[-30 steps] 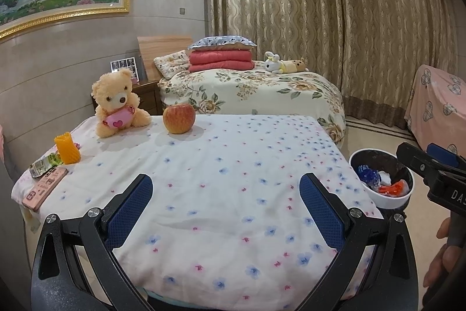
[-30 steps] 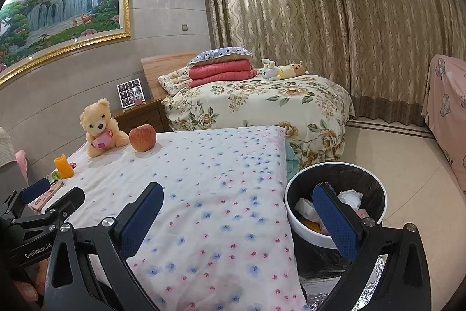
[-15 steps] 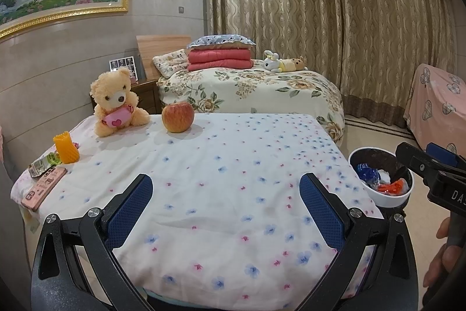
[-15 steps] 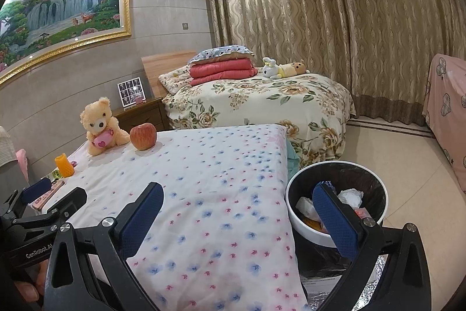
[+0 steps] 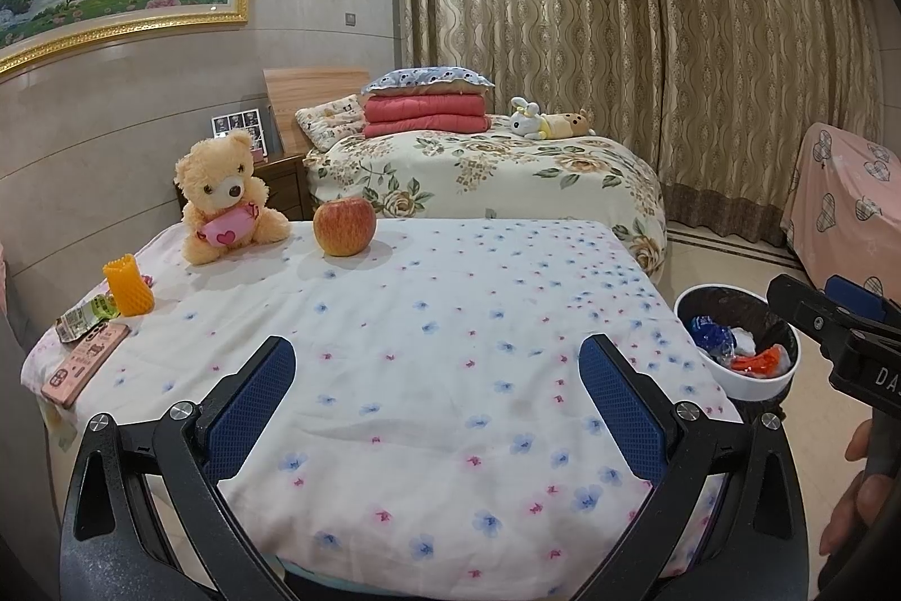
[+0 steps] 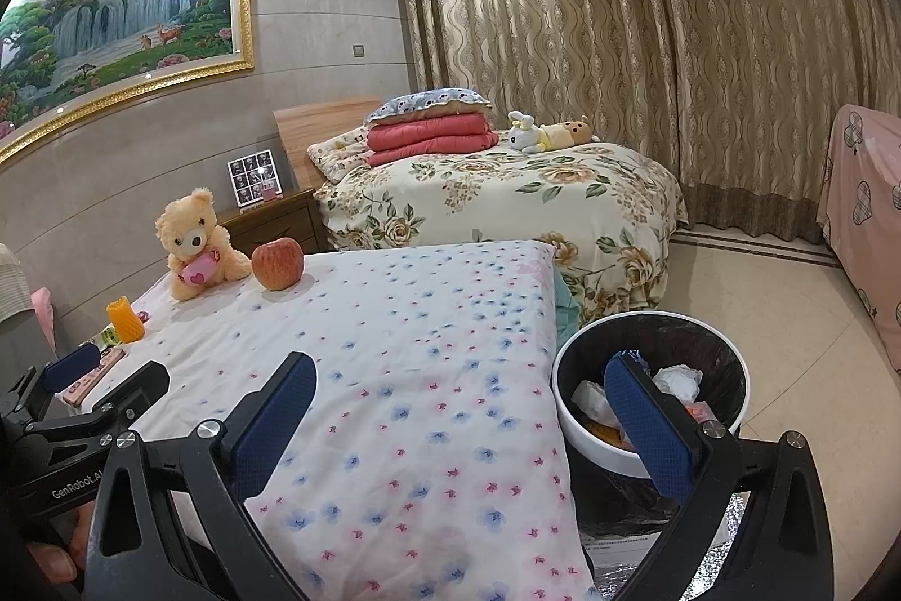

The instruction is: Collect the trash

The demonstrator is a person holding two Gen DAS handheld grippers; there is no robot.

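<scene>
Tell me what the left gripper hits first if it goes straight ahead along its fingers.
Probably nothing nearby: the left gripper, open and empty, points over the bare flowered tablecloth. The apple sits farther on, left of centre, so it may pass that too. Depth is hard to judge.

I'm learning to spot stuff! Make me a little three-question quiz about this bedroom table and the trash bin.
1. True or false: the apple sits right beside the teddy bear on the flowered cloth.
2. Pick one. The trash bin by the table is: A) bare inside, B) already holding some rubbish, C) tipped over.
3. Fill the gap: both the left tongs and the right tongs are ____ and hold nothing.

Key: 1 true; 2 B; 3 open.
</scene>
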